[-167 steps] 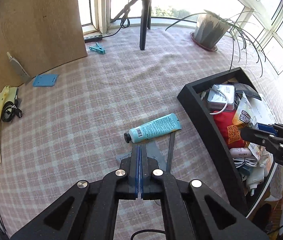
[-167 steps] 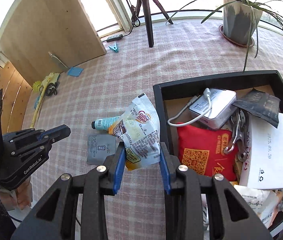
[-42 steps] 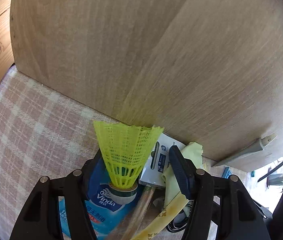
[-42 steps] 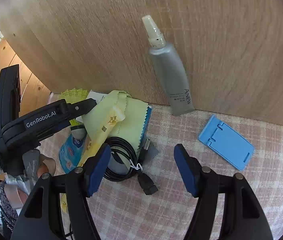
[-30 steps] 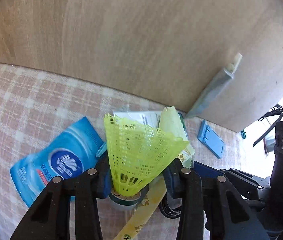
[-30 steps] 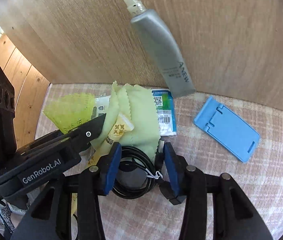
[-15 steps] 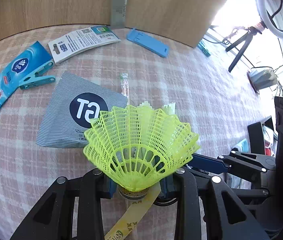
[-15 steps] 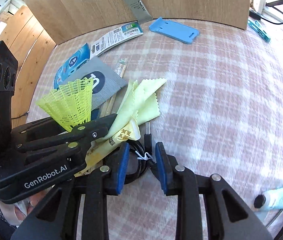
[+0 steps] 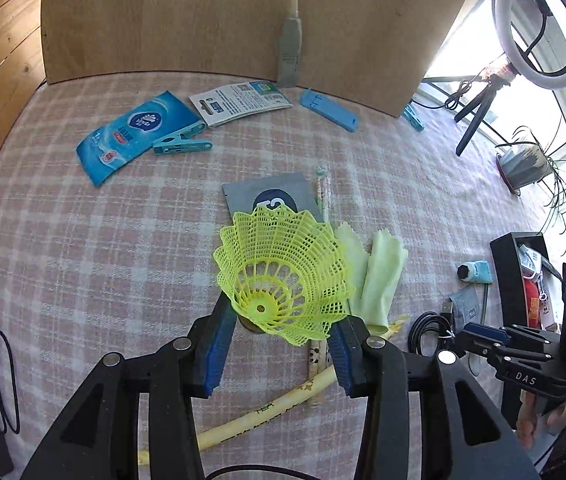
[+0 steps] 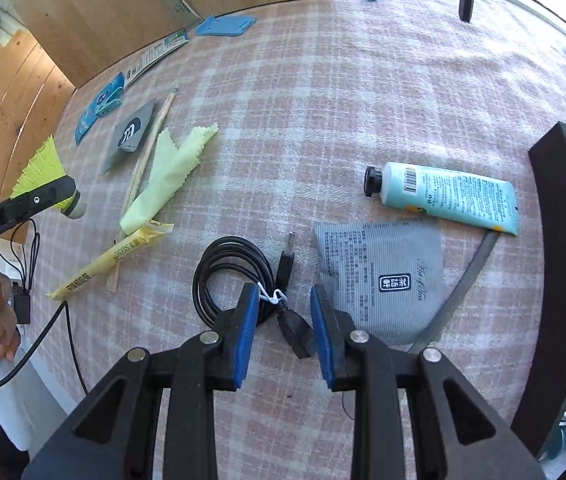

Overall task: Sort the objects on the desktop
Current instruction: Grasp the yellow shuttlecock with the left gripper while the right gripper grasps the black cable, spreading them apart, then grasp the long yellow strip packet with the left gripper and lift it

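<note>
A yellow mesh shuttlecock sits tilted between the pads of my left gripper. Its jaws are opening, and the cork hangs free between the pads. From the right wrist view the shuttlecock is at the far left, above the cloth. My right gripper is shut on a coiled black USB cable, at the tie and plug. Just right of it lie a grey sachet and a teal tube, beside the black tray.
A pale green cloth, a yellow stick sachet and wrapped chopsticks lie left of the cable. Farther back are a blue tissue pack, a teal peg, a card, a blue stand, and a grey tube against the wooden board.
Both grippers have moved away from the wooden board toward the black tray. The left jaws stand wider and the shuttlecock has tipped over. The cable has travelled with the right gripper.
</note>
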`<state>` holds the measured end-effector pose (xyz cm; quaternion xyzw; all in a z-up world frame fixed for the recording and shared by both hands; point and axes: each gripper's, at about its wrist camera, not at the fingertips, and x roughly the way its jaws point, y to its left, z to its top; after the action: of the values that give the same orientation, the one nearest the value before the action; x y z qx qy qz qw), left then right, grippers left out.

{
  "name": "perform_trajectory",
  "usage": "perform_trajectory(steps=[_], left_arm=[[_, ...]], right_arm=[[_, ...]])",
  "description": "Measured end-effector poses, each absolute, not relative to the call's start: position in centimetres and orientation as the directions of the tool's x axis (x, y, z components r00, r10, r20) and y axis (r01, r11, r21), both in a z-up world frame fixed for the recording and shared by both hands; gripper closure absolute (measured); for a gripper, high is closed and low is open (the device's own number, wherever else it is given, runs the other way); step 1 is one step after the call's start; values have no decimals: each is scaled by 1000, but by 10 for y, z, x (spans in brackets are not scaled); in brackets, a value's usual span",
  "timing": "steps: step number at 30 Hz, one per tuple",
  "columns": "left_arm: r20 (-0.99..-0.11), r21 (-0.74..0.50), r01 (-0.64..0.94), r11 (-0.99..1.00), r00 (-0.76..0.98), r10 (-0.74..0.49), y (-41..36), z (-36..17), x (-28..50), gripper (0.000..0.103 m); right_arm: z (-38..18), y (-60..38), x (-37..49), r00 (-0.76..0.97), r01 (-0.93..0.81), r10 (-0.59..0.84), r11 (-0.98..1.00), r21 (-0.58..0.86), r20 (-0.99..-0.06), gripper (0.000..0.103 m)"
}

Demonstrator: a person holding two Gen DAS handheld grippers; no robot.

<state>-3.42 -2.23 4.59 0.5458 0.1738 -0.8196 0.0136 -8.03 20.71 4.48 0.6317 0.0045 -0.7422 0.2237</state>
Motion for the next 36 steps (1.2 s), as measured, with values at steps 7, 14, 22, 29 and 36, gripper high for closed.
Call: perform_trajectory(steps=[7,14,22,29,36], left_arm=[[-899,-275,194,-942,-400,180,-27,49,-7,55],[-916,-246,126,-961,-354,188,-17,34,10,55],[-945,-164,-2,-986,-285,158,7,14,26,52],[-963,-99,-85,-991,-242,117,22,-2,25,51],[-958,-148,-74,-986,-236,162,19,0,20,76]], right_arm=[[62,211,-65,-116,324,-375,-890,322,-920,72],[68,182,-51,-89,348,-415,-865,362,-905,69],[54,145,-52,-51,327,-426,-862,388,-903,63],[43,134,-99,-53,210,-420,-892,401,-906,50],[26,106,-122,-68,211,-370,-913,349,-927,49]])
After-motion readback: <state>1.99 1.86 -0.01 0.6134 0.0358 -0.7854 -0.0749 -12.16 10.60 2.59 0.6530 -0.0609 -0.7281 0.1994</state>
